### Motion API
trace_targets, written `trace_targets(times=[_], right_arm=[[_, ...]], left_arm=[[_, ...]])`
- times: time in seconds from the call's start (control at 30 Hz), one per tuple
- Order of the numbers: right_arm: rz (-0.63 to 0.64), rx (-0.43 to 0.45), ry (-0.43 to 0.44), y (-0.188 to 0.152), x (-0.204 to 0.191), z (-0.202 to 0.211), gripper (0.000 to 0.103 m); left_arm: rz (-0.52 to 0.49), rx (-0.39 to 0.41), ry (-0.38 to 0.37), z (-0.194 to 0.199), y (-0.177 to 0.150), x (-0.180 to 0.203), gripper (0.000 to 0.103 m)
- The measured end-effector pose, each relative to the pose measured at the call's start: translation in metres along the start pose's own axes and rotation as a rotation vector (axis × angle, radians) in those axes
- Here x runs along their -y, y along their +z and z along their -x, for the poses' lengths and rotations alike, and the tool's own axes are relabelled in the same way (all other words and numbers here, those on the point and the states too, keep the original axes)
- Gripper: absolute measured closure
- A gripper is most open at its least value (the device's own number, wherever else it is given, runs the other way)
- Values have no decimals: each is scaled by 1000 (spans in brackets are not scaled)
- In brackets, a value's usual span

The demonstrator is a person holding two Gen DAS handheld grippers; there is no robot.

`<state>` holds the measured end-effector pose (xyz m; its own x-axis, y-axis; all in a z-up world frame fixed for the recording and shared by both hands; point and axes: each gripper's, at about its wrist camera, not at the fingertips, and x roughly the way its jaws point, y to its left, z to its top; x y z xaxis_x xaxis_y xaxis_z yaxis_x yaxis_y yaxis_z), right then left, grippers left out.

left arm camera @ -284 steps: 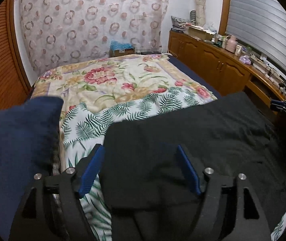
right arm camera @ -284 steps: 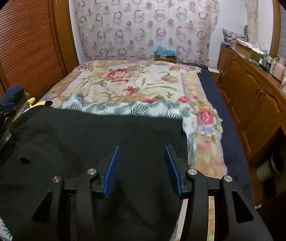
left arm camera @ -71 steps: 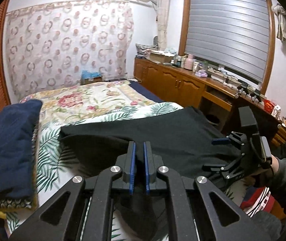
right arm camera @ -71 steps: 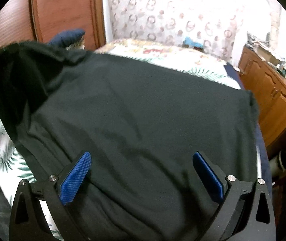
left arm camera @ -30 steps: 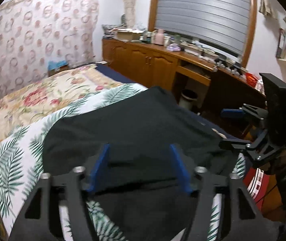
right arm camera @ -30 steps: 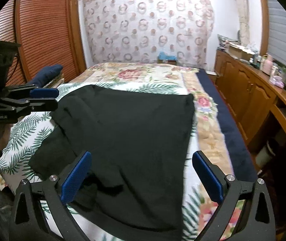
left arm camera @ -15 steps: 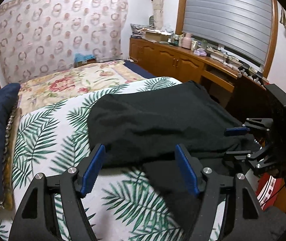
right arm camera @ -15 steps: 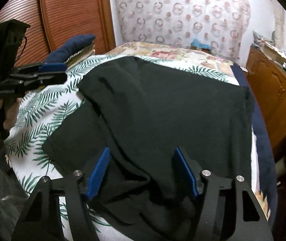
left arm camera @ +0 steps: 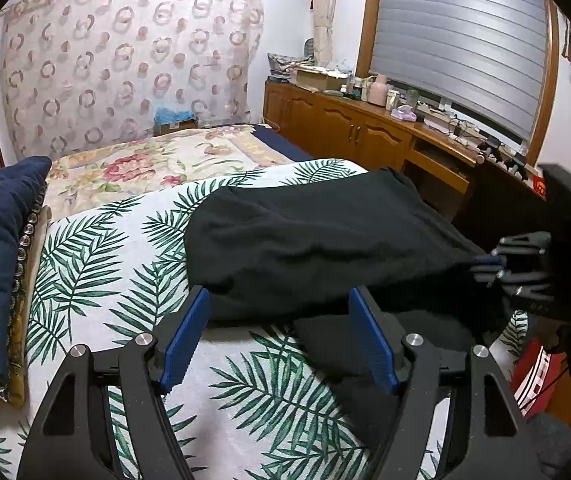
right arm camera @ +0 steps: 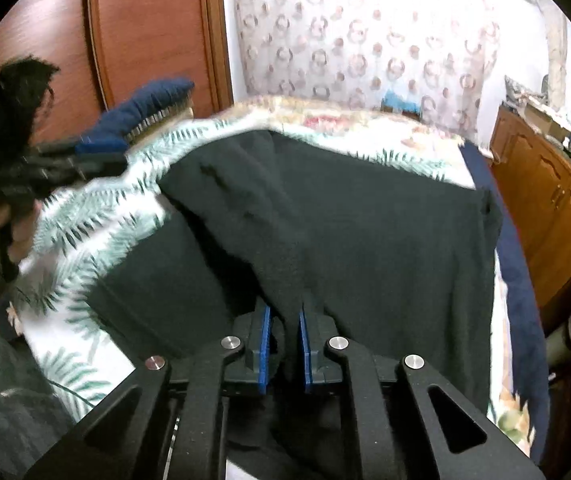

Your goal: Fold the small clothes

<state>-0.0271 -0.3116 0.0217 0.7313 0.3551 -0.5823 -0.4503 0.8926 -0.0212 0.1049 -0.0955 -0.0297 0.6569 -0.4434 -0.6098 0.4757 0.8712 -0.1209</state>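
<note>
Black garment [right arm camera: 365,240], frame centre: right gripper [right arm camera: 284,344] has just closed, pinching its near fold; left gripper [left arm camera: 281,336], empty, gapes—pinch the left edge too, then lift evenly.

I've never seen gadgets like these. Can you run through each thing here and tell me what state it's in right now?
Right gripper: jaws have just closed, pinching a bunched fold of the black garment.
Left gripper: open, hovering at the garment's near edge, gripping nothing.
Black garment: lying partly folded and rumpled on the bed.
Palm-leaf sheet: spread flat on the bed.
Window blind: lowered.
Cabinet doors: closed.
</note>
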Motion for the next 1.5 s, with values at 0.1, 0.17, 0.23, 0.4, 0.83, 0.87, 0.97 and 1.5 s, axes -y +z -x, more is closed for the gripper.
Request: trace_targets(times=[0.1,0.17,0.23,0.4,0.83,0.87,0.97,1.5], right_arm=[[-8,59,8,0,-6,22,92],[-7,93,9,4,-7,36,92],[-5,118,3,2,-7,49,92],[-9,119,-45,-8,3,63,92],[-121,-18,-140,-42,29,59,92],[-121,-31,-144,-43,29,56,92],[-141,-49,-145,-42,30,53,90],[-50,-4,-97,-10,6,36,55]], left_arm=[[-2,2,4,0,-1,1,30],[-2,3,3,0,-1,2,30],[-4,5,2,1,-2,3,30],[-1,17,-3,2,-2,5,30],[-11,44,-10,10,1,14,30],[-12,46,-9,10,1,15,30],[-11,51,-7,11,2,15,30],[15,100,33,20,5,9,30]])
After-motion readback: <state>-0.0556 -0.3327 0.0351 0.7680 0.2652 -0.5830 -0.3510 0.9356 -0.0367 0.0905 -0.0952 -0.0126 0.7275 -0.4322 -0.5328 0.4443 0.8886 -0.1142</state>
